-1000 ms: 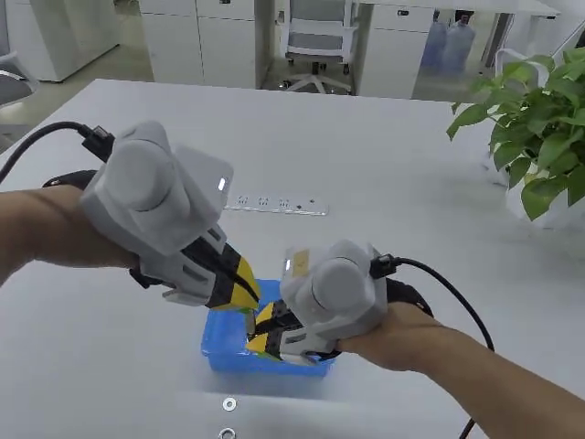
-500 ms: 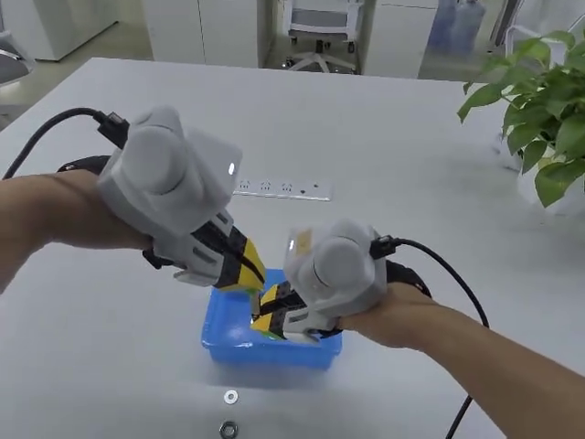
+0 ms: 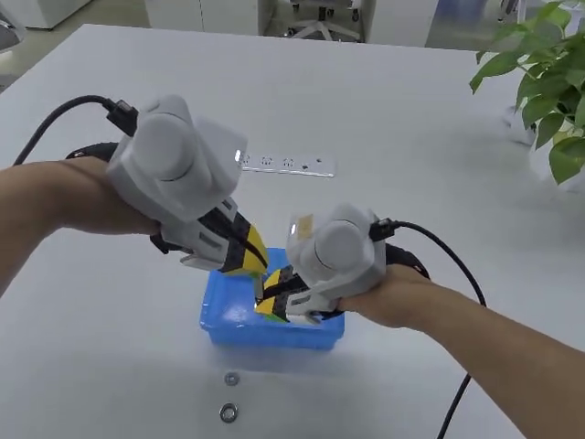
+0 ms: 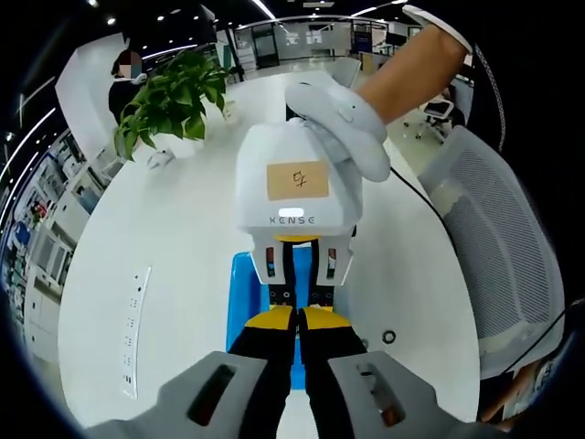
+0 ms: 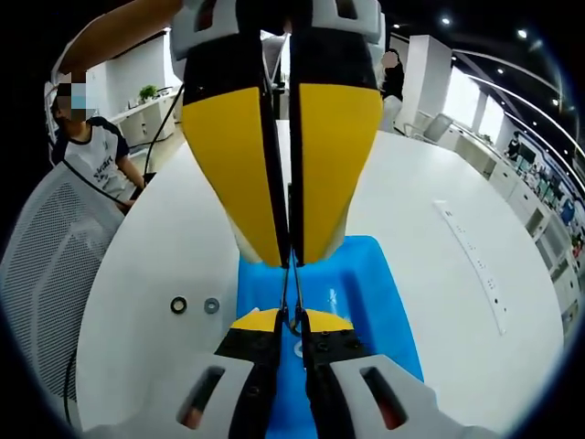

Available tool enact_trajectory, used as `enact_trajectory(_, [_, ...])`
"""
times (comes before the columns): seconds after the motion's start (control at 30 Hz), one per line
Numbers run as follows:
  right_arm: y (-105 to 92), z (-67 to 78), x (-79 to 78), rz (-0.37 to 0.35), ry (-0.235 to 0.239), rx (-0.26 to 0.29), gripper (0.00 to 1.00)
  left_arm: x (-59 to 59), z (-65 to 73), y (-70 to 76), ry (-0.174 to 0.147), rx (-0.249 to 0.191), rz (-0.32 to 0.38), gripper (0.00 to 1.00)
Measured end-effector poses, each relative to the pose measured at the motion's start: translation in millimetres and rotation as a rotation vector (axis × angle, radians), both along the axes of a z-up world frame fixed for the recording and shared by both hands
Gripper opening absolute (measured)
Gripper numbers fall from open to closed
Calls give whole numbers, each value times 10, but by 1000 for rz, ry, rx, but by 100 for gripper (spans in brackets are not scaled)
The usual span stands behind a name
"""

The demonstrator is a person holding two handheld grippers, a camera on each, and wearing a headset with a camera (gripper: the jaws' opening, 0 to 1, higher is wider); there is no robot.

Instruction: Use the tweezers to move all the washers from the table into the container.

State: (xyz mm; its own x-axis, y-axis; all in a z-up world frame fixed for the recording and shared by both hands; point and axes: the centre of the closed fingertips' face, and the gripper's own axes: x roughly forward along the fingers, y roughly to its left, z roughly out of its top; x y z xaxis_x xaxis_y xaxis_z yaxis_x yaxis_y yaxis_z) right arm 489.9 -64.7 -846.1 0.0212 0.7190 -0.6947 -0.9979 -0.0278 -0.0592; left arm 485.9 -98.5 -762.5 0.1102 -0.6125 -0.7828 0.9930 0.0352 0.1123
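Two washers (image 3: pixel 231 378) lie apart on the white table (image 3: pixel 439 137), just near of the blue container (image 3: pixel 228 322) and outside it. Over the container the left gripper (image 3: pixel 249 260) and the right gripper (image 3: pixel 269 302) meet nose to nose, and their bodies hide most of its inside. From the head view the tweezers cannot be made out. A power strip (image 3: pixel 283 165) lies farther off, and a potted plant (image 3: pixel 548 64) at the far right is cut by the edge.

In the left gripper view its own jaws are pressed together. The right gripper's white body stands straight ahead and blocks much of the container. A mesh chair (image 4: pixel 494 247) shows past the table's near edge.

In the right gripper view the tweezers (image 5: pixel 291 279) are thin prongs coming out of the seam of the left gripper's closed yellow jaws, which clamp them. The prongs reach between the right gripper's own jaws. These stand narrow — whether they pinch the prongs I cannot tell. Both washers sit off the container's near side, well clear of the tweezer tips.
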Motion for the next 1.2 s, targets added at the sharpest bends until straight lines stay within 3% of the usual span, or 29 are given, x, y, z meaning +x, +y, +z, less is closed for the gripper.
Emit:
enact_trajectory(0.53, [13,-153,14,18,23,-31,10,42,-146,46,17,-3,14,5])
enact_trajectory(1.2, [5,-204,9,24,27,-48,11,43,-190,61,19,-5,16,5])
